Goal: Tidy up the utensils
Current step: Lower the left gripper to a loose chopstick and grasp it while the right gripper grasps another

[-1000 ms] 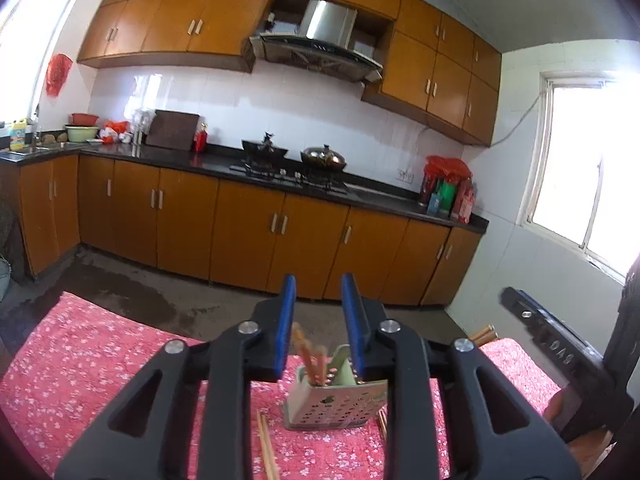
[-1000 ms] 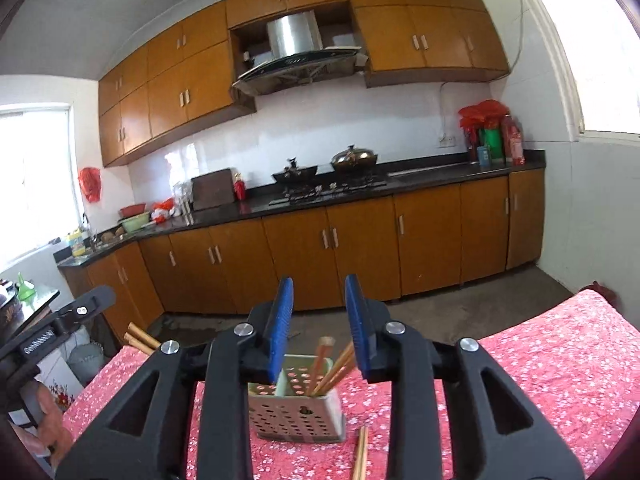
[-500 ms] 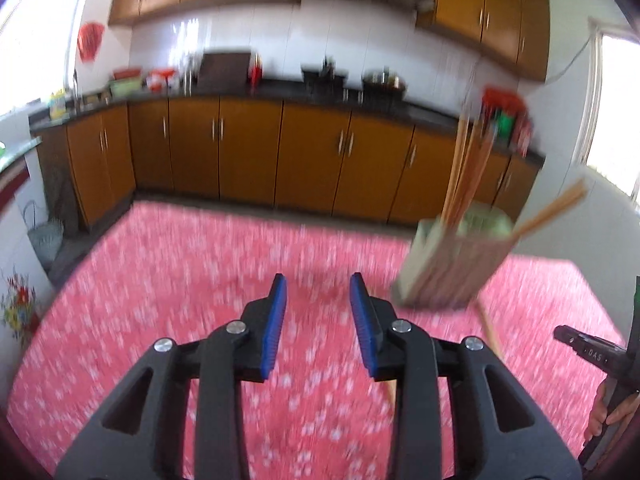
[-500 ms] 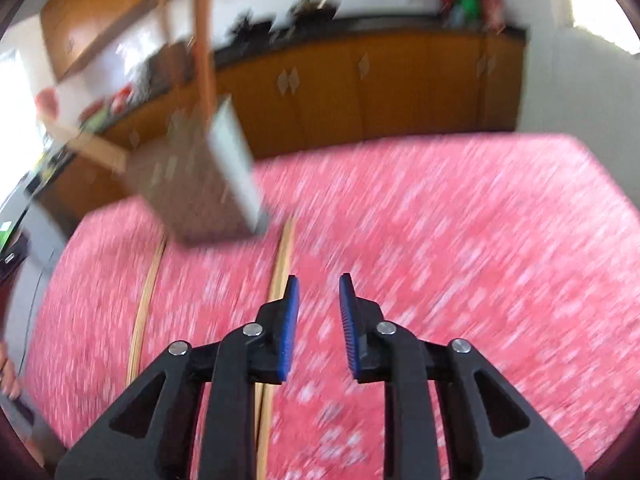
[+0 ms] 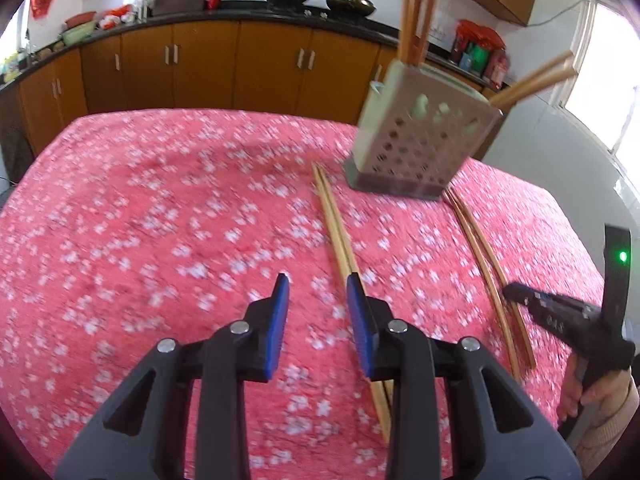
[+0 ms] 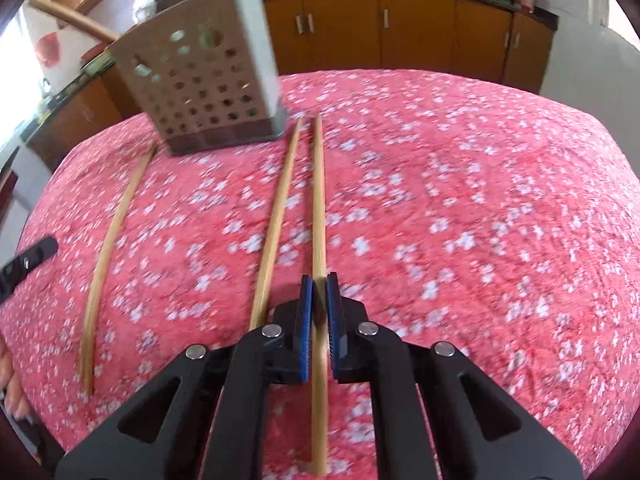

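A perforated grey utensil holder (image 5: 420,140) with several chopsticks in it stands on the red floral tablecloth (image 5: 160,200); it also shows in the right wrist view (image 6: 204,80). Wooden chopsticks lie on the cloth: a pair (image 5: 340,236) just right of my left gripper (image 5: 316,300), which is open and empty low over the cloth, and a second pair (image 5: 488,276) further right. In the right wrist view my right gripper (image 6: 319,292) is nearly shut around one chopstick (image 6: 318,200). Another chopstick (image 6: 278,216) lies just left of it, and a third (image 6: 112,232) at far left.
The right gripper's body (image 5: 560,320) and the hand holding it show at the right edge of the left wrist view. Orange kitchen cabinets (image 5: 200,68) and a dark counter with pots stand beyond the table's far edge.
Both grippers have dropped from looking across the kitchen to low over the table. The right gripper has narrowed around a chopstick. The left gripper stays open.
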